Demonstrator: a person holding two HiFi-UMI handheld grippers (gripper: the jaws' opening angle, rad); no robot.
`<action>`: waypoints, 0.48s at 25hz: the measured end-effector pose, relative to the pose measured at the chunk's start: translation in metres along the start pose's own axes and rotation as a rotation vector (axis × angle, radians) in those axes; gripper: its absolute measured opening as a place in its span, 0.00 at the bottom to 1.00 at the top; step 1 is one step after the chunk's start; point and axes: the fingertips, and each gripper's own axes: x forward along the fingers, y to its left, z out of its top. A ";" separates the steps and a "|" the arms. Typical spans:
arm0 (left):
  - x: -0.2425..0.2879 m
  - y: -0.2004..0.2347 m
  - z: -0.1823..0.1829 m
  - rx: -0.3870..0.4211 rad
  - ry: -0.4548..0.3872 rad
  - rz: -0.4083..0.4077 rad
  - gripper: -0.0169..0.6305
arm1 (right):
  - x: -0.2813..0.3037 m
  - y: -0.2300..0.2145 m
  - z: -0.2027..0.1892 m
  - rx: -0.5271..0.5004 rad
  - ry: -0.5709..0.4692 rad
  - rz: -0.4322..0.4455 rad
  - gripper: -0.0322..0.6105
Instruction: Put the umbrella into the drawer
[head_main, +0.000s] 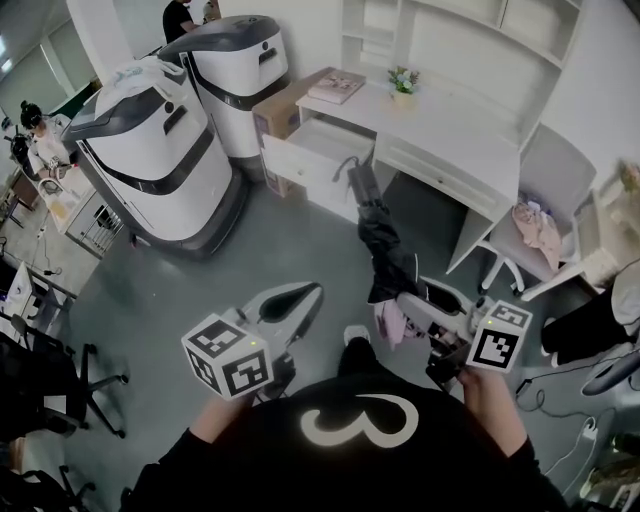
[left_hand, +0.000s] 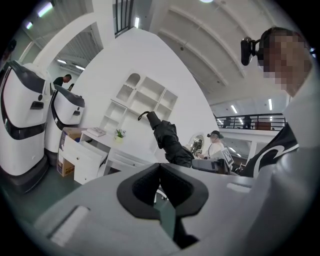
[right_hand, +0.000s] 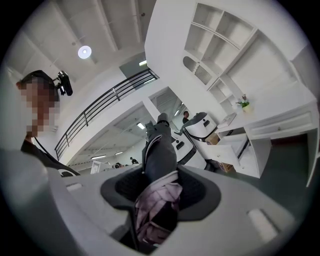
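Two claws are held out toward the open drawer (head_main: 305, 168) of the white surface (head_main: 455, 125). The right claw (head_main: 403, 298) is clenched on the folded umbrella (head_main: 383, 245), its pads pinching the bunched pale pink and dark fabric at the end farthest from the drawer. From the jaws the dark umbrella runs on toward the drawer. Its far end, with a looped strap, lines up with the drawer's front in the head view. The left gripper view shows it in the air, short of the drawer and outside it. The left claw (head_main: 310, 292) is clenched on nothing, its pads met at the tips. It sits about as far from the drawer as the right claw, to the side of the umbrella. A cardboard box (head_main: 283, 108) stands just beside the drawer. A book (head_main: 336, 87) and a small potted plant (head_main: 403, 80) rest on the surface behind the drawer. Beyond the box from the drawer stand two large white-and-grey machines (head_main: 150, 160).
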 end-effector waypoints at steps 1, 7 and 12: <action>0.004 0.005 0.002 0.003 0.000 0.004 0.04 | 0.004 -0.005 0.003 -0.001 0.000 0.001 0.36; 0.041 0.054 0.019 -0.001 0.003 0.032 0.04 | 0.042 -0.054 0.030 -0.009 0.012 0.023 0.36; 0.082 0.103 0.029 -0.047 0.014 0.064 0.04 | 0.080 -0.109 0.051 0.006 0.052 0.047 0.36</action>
